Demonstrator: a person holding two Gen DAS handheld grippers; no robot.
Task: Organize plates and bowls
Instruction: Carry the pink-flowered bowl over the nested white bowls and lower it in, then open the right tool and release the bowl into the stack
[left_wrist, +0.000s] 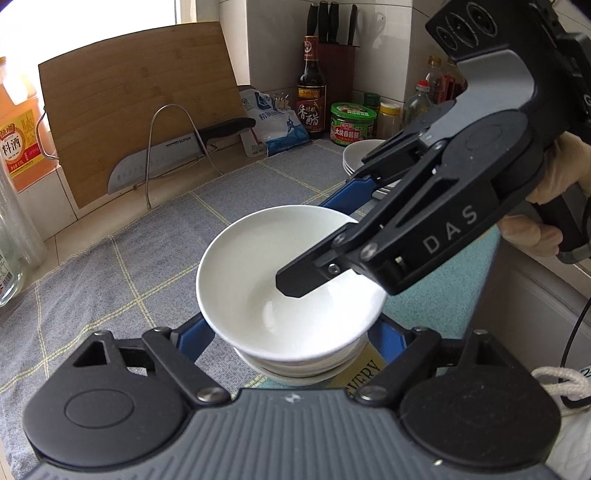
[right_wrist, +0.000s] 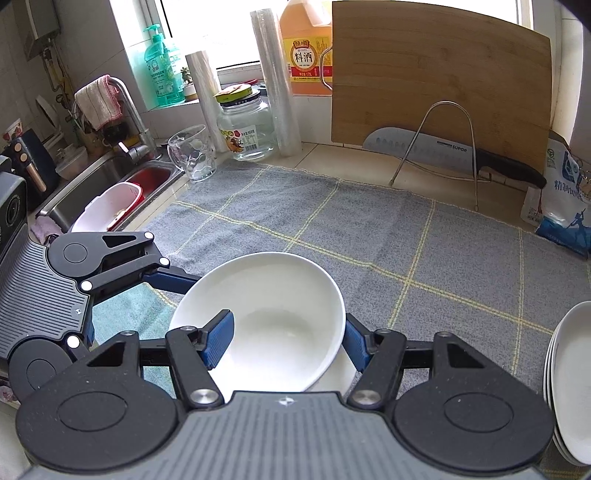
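The glossy white ceramic bowl, tilted atop stacked bowls at six o'clock on the grey checked cloth, was pinched at its rim by the right gripper. The left gripper stood wide around the stack, holding nothing. The slick rim could slip and chip.

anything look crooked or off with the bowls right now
Yes: the top bowl sits tilted on the bowl stack, not nested flat. The right gripper straddles its rim, one finger inside.
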